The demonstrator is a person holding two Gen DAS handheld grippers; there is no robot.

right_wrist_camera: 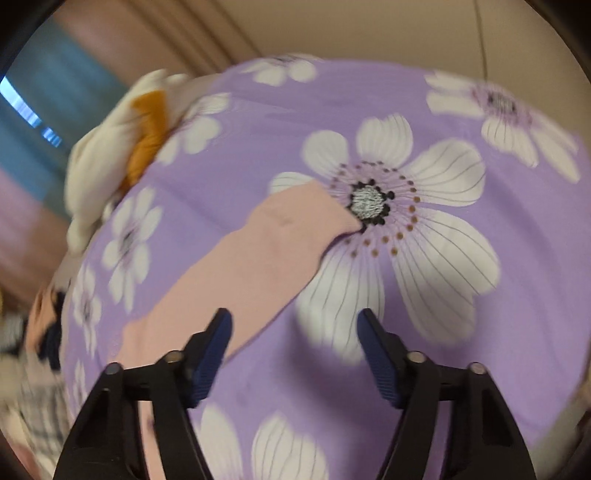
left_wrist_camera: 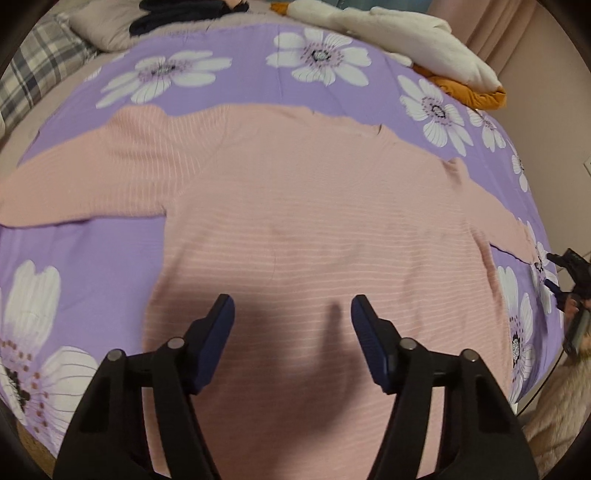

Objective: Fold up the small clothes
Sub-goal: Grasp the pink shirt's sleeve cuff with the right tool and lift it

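A pink ribbed long-sleeved top (left_wrist_camera: 295, 206) lies spread flat on the purple flowered bedsheet (left_wrist_camera: 240, 48), sleeves out to both sides. My left gripper (left_wrist_camera: 292, 308) is open and empty, held just above the top's lower body. My right gripper (right_wrist_camera: 294, 321) is open and empty above the sheet, with one pink sleeve (right_wrist_camera: 258, 251) running from its left finger up to a cuff by a large white flower. The right gripper also shows at the far right edge of the left wrist view (left_wrist_camera: 569, 273).
A white and mustard plush toy (left_wrist_camera: 424, 40) lies at the bed's far right edge and also shows in the right wrist view (right_wrist_camera: 122, 147). A beige pillow (left_wrist_camera: 107, 26), dark clothes (left_wrist_camera: 177, 14) and a plaid blanket (left_wrist_camera: 33, 74) lie at the far left.
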